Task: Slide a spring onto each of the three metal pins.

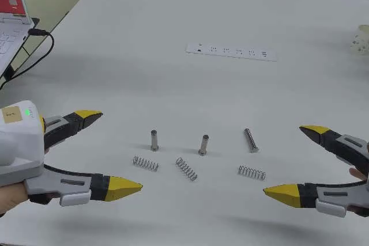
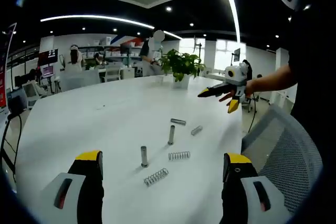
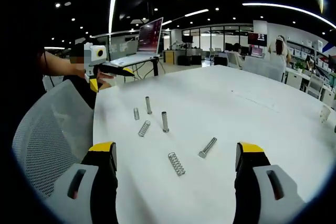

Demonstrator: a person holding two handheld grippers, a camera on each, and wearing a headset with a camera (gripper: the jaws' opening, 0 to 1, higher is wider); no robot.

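Observation:
Three metal pins are on the white table (image 1: 173, 84). The left pin (image 1: 154, 140) and the middle pin (image 1: 203, 144) stand upright, while the right pin (image 1: 251, 140) lies on its side. In front of each is a loose spring: left spring (image 1: 145, 163), middle spring (image 1: 186, 169), right spring (image 1: 252, 172). My left gripper (image 1: 118, 150) is open and empty to the left of them. To their right my right gripper (image 1: 283, 159) is open and empty as well. The left gripper view has the nearest pin (image 2: 144, 156) and spring (image 2: 156, 177) ahead of the jaws; the right gripper view has the lying pin (image 3: 207, 148) and a spring (image 3: 176, 163).
A white power strip (image 1: 230, 51) lies further back on the table. A laptop (image 1: 8, 21) with a black cable (image 1: 46, 44) is at the far left edge. A small white object (image 1: 362, 38) sits at the right edge. A mesh chair (image 3: 52, 135) stands by the table.

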